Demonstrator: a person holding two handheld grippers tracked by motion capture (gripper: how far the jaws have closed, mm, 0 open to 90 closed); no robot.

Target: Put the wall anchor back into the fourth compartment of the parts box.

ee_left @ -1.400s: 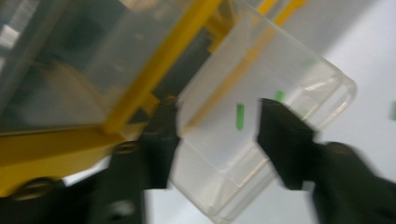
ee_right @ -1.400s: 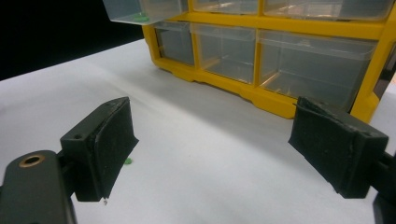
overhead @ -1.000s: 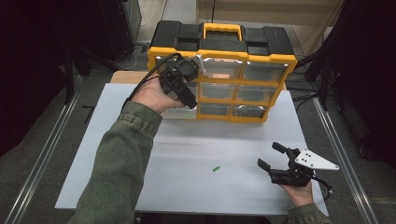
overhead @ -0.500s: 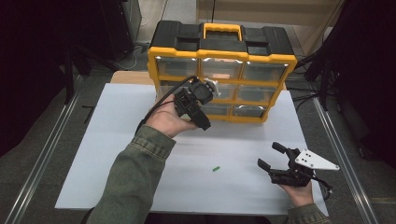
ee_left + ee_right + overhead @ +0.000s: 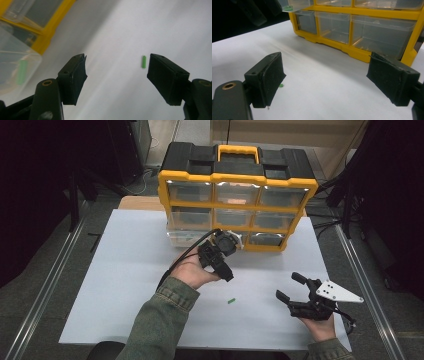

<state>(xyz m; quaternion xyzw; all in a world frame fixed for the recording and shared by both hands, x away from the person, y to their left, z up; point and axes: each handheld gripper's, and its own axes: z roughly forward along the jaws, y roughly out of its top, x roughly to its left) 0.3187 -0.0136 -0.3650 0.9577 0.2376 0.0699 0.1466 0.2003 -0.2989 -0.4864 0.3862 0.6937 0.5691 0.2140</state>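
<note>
- Left gripper (image 5: 218, 255), jaws apart and empty, is held above the worktop's (image 5: 120, 285) middle, just in front of the yellow drawer organiser (image 5: 237, 195) at the far edge.
- Small green piece (image 5: 231, 301) lies on bare worktop between the grippers.
- Right gripper (image 5: 292, 290), jaws apart and empty, sits near the front right corner.

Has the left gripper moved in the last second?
Yes. The left gripper has come away from the organizer toward the person, nearer the green piece.
</note>
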